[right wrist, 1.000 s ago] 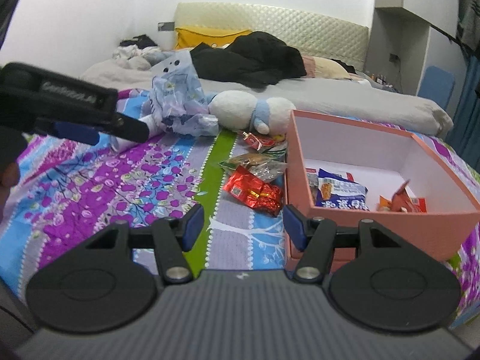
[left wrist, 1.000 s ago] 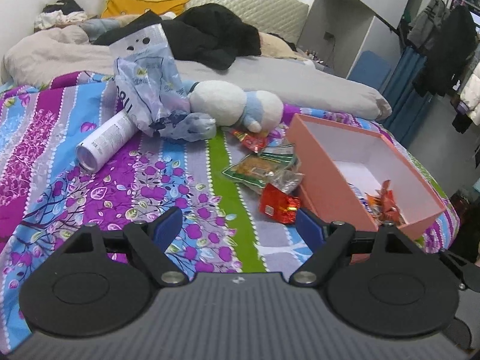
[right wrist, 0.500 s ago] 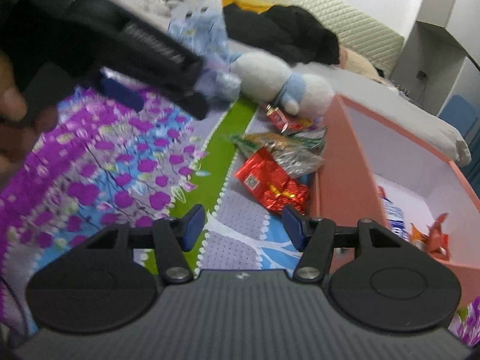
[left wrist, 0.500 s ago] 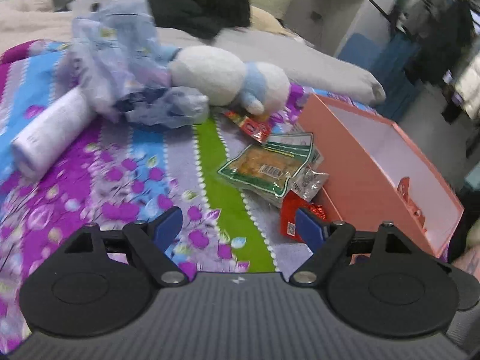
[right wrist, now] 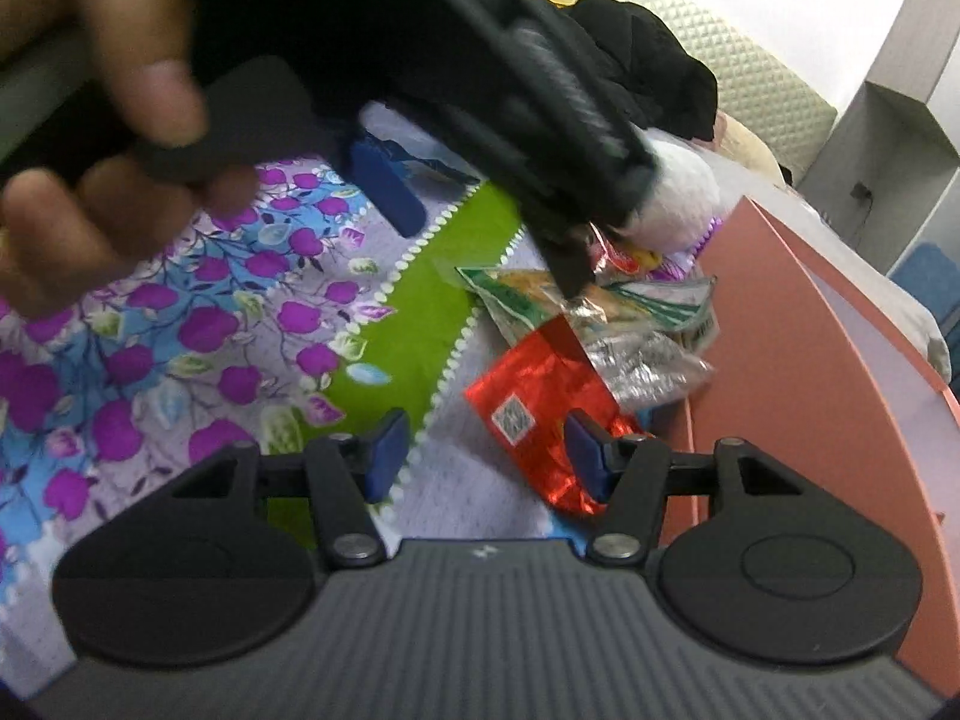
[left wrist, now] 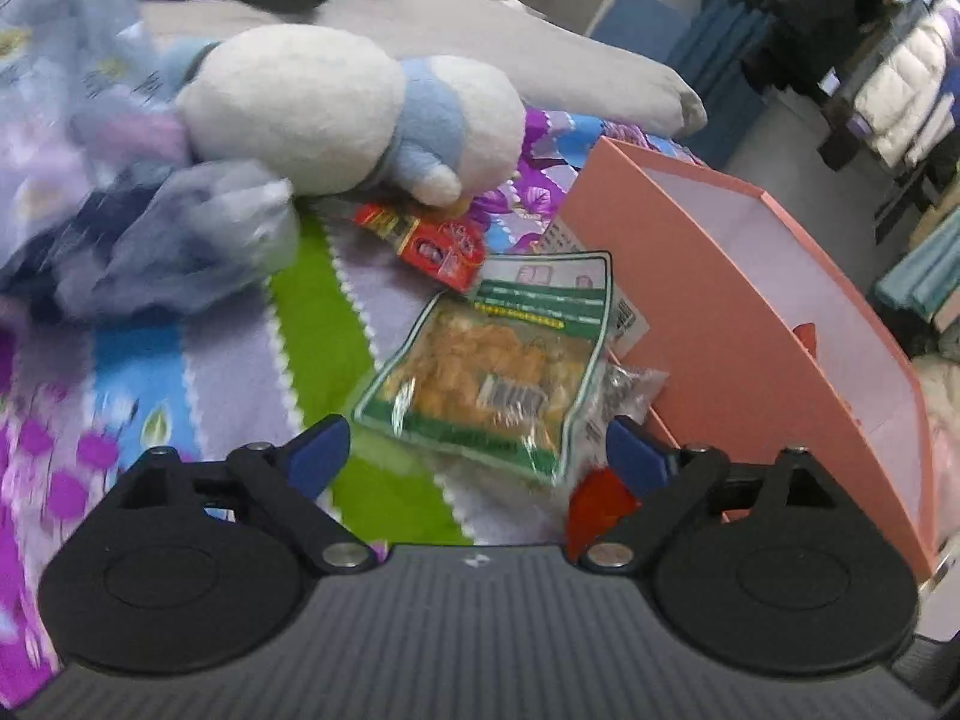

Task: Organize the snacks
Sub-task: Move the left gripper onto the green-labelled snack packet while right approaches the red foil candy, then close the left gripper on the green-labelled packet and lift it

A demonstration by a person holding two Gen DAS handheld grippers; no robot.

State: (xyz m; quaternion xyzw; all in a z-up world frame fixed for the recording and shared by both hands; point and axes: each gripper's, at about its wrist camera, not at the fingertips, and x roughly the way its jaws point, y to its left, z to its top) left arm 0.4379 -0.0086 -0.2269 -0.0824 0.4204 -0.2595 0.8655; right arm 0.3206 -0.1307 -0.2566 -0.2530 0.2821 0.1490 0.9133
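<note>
A green-edged snack bag (left wrist: 498,369) with orange contents lies on the bedspread beside the pink box (left wrist: 750,324). My left gripper (left wrist: 477,459) is open, its jaws straddling the bag's near end. A small red packet (left wrist: 432,243) lies beyond it, and a red foil packet (left wrist: 594,507) sits by the right finger. In the right wrist view, my right gripper (right wrist: 483,453) is open just above the red foil packet (right wrist: 540,396). The left gripper (right wrist: 480,120) and the hand holding it fill the upper left, over the green bag (right wrist: 522,300). The pink box (right wrist: 804,360) is at right.
A white and blue plush toy (left wrist: 348,114) and a crumpled bluish plastic bag (left wrist: 120,210) lie behind the snacks. A grey duvet (left wrist: 540,66) and black clothing (right wrist: 648,78) cover the far bed. A clothes rack (left wrist: 888,60) stands at right.
Both grippers have moved forward and down toward the snack pile. The left gripper now straddles the green bag and crosses the right wrist view much closer.
</note>
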